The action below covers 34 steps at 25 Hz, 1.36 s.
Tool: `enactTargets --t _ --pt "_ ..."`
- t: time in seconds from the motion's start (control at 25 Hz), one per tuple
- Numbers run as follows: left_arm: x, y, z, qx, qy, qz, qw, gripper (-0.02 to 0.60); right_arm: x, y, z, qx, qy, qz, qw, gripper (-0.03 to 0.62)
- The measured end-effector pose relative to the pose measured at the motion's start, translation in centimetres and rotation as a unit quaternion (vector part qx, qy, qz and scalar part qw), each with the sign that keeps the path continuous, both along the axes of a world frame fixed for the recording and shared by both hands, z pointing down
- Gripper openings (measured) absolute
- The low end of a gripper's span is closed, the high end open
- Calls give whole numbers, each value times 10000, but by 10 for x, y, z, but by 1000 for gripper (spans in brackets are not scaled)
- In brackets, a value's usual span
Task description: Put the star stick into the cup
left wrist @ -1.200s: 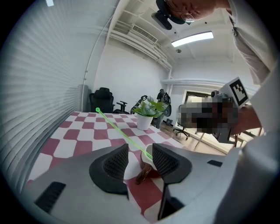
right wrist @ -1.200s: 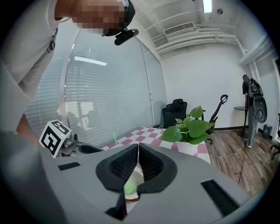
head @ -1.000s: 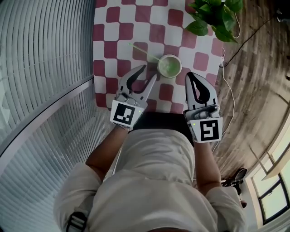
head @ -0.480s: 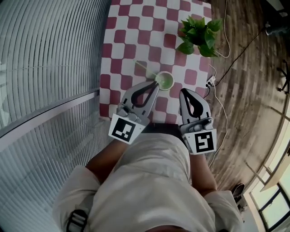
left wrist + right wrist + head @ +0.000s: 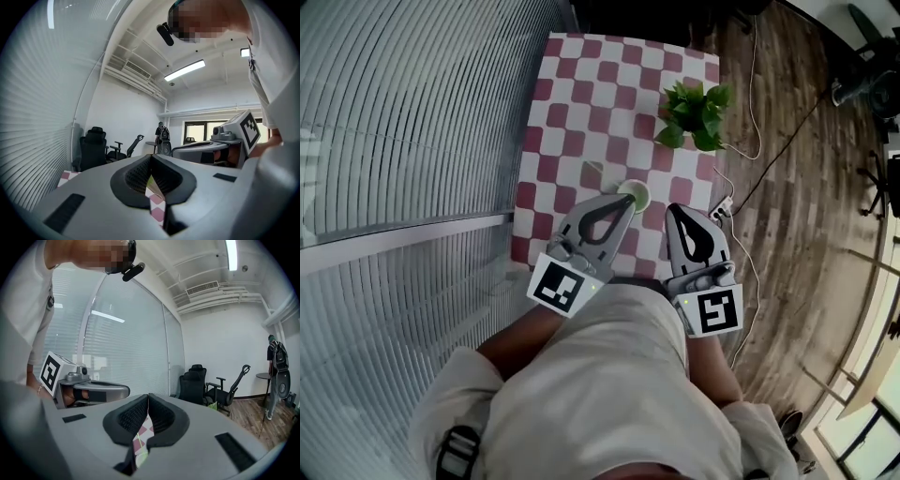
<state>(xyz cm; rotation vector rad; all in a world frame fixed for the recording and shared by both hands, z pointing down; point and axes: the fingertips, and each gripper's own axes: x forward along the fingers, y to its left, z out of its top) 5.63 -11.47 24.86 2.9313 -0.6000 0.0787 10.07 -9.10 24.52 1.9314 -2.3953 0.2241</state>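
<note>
The left claw (image 5: pixel 625 201) is shut, its jaws pressed together with nothing between them. A second ago they stood wide apart. The right claw (image 5: pixel 673 209) is also closed and empty, as it was before. Both claws sit side by side over the near edge of the surface (image 5: pixel 581 94), close to the person's body.

Just beyond the left claw's tip, and left of the right claw's, stands the cup (image 5: pixel 635 195), almost touching the left tip. The stick (image 5: pixel 607 180) rests in the cup and leans out toward the far left of the left claw. It is thin and faint here, as in the earlier frames.

Further off, beyond the right claw, the plant (image 5: pixel 694 114) stands near the surface's right edge. It now shows whole, where a second ago it was cut off at the top. The whole checked surface is now in sight down to its far edge. To the right of the right claw, a cable (image 5: pixel 748 192) trails over the floor (image 5: pixel 806 234).
</note>
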Motion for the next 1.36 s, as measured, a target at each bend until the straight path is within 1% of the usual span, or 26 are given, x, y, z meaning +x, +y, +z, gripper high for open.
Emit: enactTargets --t 0.08,0.24,0.48,0.76,1.36 --pt "2 2 -10 89 30 48 9999 33 1 1 -10 54 57 -13 10000 32" --pt "2 12 -29 139 75 122 9998 34 -2 11 -26 88 204 -86 9997 32" --pt "2 21 -43 202 156 196 9995 34 -6 13 -51 319 97 37 9994 32" --pt "1 23 -51 245 184 230 9993 34 -8 12 -58 357 121 68 9993 32" --pt "2 20 -50 240 156 309 9991 34 -8 10 -59 358 147 116 9992 32"
